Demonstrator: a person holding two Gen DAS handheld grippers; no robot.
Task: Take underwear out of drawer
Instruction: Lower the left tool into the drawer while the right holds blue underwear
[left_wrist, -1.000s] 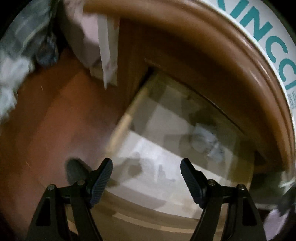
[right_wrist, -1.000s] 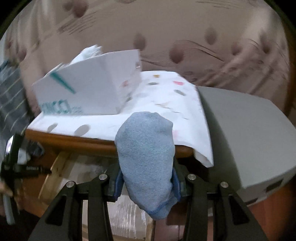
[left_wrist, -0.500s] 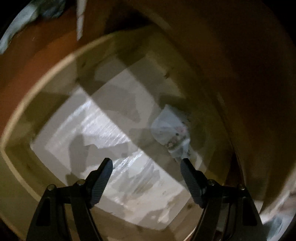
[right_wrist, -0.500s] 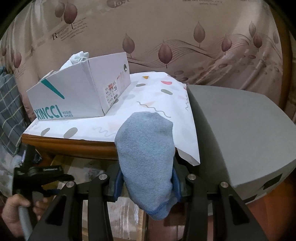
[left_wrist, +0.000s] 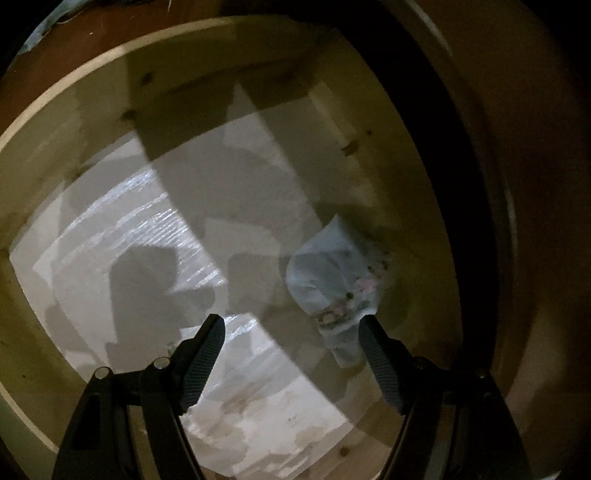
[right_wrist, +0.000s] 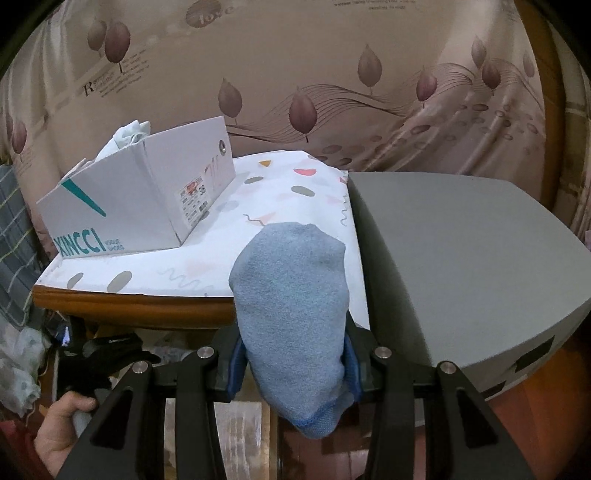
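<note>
The left gripper (left_wrist: 291, 334) has dropped from the drawer's edge down into the drawer (left_wrist: 92, 122) over the past second, its jaws spread wide with nothing between them; the pale floral underwear (left_wrist: 332, 277) that was far off now lies just beside its right finger, on the drawer's white liner by the back wall. The right gripper (right_wrist: 293, 360) has barely moved and stays clenched on a folded blue underwear (right_wrist: 291, 306), held up before the table (right_wrist: 129, 306). On the table's patterned cloth sits a shoebox (right_wrist: 140, 206) reading "XINCCI", with a label marked 36. Beyond, the curtain (right_wrist: 332, 74) shows "love".
</note>
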